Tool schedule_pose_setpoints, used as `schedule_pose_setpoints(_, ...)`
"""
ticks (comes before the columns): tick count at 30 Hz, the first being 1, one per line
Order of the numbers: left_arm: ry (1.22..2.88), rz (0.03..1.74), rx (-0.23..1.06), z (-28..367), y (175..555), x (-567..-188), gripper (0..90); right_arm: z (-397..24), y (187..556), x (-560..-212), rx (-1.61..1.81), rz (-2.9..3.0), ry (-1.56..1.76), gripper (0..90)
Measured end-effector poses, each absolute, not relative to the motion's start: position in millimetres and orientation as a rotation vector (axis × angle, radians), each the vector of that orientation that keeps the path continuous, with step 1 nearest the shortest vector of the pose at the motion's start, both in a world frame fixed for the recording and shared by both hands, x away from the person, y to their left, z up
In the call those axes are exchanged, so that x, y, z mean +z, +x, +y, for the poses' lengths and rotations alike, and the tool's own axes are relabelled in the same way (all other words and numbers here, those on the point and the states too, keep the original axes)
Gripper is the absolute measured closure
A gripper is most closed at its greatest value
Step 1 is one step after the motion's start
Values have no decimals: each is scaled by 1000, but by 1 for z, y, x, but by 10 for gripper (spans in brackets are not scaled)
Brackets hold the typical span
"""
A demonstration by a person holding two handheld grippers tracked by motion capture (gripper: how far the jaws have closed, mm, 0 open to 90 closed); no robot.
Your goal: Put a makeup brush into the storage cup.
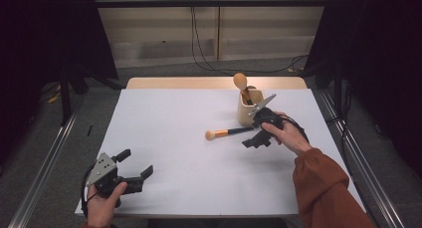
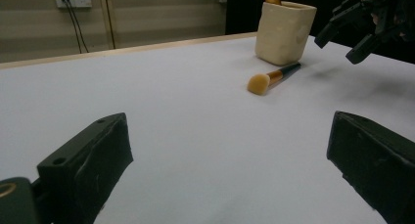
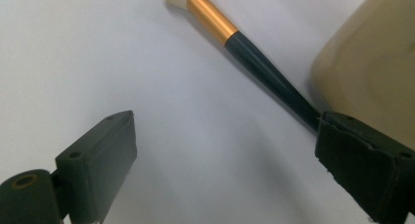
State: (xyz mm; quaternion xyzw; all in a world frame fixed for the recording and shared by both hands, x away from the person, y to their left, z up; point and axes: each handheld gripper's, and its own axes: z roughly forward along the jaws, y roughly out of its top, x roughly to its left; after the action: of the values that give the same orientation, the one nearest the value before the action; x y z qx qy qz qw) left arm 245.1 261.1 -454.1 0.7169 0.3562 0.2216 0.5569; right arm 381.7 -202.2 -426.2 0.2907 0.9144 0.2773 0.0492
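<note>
The right hand-held gripper (image 1: 256, 138) hovers wide open and empty over the makeup brush (image 1: 227, 133), which lies on the tabletop (image 1: 164, 148) with its handle tip by one jaw, just beside the cream holder (image 1: 247, 111); closing off-centre risks rolling the brush away or nudging the holder.

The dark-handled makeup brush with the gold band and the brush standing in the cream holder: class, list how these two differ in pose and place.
The dark-handled makeup brush with the gold band lies flat on the white table, while the brush in the cream holder stands tilted, head up. The lying brush shows its whole length; the standing brush has its lower part hidden inside the cream holder. The lying brush's tip is pale, the standing one's orange-brown. Both have rounded heads.
</note>
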Motion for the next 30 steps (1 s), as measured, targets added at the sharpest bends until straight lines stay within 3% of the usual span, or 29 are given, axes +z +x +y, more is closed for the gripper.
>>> schedule_pose_setpoints(30,1703,835,508,261,248,-455,26,-156,402,-430,754,2879,658,73)
